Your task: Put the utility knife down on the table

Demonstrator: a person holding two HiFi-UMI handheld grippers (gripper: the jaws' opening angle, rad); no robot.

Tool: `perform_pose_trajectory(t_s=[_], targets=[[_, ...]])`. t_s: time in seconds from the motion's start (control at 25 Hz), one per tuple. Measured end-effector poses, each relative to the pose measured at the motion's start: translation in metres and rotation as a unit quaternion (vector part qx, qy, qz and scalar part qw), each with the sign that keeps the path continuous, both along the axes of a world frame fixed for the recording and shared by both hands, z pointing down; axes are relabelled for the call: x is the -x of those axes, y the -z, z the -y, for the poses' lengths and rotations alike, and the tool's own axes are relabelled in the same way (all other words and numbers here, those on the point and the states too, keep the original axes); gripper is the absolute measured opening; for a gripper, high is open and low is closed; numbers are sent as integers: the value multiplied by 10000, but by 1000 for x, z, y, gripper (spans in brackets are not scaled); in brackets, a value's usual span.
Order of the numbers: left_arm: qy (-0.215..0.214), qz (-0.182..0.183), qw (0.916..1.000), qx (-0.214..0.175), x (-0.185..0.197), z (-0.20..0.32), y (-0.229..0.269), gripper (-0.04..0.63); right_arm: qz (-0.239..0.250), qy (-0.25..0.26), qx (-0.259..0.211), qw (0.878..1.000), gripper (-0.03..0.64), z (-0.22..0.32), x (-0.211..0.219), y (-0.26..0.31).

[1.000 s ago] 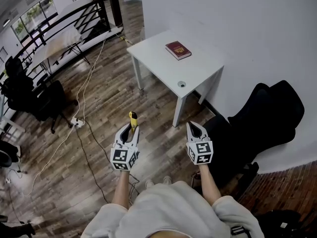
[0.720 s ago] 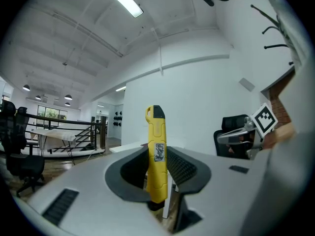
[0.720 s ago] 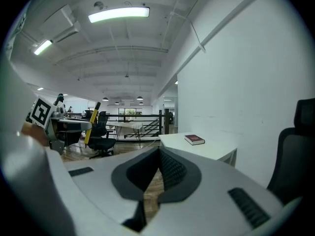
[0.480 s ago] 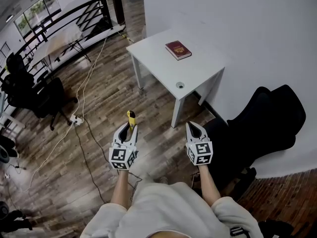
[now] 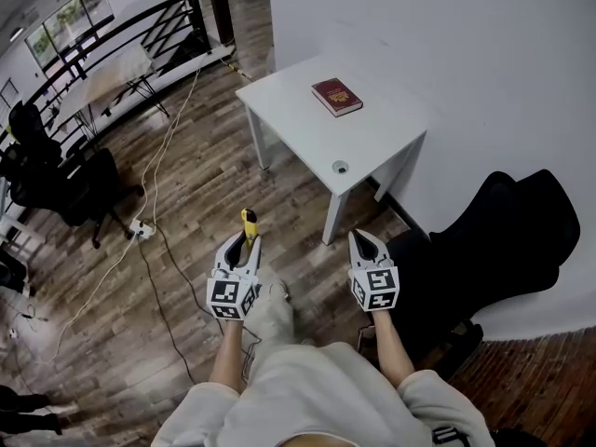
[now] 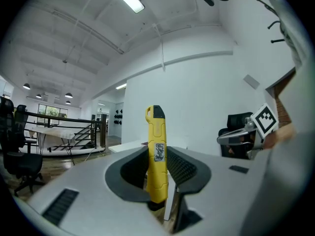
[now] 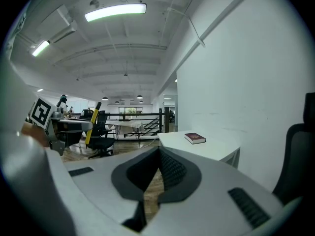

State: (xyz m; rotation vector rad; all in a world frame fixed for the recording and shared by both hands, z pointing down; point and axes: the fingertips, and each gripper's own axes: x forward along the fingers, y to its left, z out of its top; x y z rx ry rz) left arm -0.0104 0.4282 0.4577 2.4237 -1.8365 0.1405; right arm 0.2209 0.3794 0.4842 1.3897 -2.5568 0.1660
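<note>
My left gripper (image 5: 245, 241) is shut on a yellow utility knife (image 5: 249, 220), whose black-tipped end sticks out past the jaws. In the left gripper view the utility knife (image 6: 157, 151) stands upright between the dark pads. My right gripper (image 5: 362, 240) is held level beside it, shut with nothing between its jaws; the right gripper (image 7: 158, 167) shows its pads meeting. The white table (image 5: 372, 142) stands ahead by the wall, still some way from both grippers, with a dark red book (image 5: 335, 95) on its far part.
A small round grommet (image 5: 340, 167) sits near the table's front corner. A black office chair (image 5: 494, 240) is close on the right. Cables and a power strip (image 5: 142, 230) lie on the wooden floor at left, with black chairs (image 5: 65, 184) and railings (image 5: 140, 26) beyond.
Both grippers have come slightly closer to the white table, which sits a little nearer in the head view. The knife stays gripped the same way.
</note>
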Motion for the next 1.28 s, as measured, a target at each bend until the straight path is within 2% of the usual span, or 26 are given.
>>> perform_pose_trajectory(t_s=[0.32, 1.0, 1.28], targets=[[-112, -59, 9999, -34, 19, 76, -10, 109, -59, -129, 15, 9999, -3, 68, 17, -9], [-411, -126, 9989, -167, 109, 268, 8, 109, -159, -405, -95, 9990, -2, 245, 105, 12], [-614, -137, 9978, -216, 135, 333, 14, 109, -205, -578, -137, 9980, -3, 299, 129, 19]])
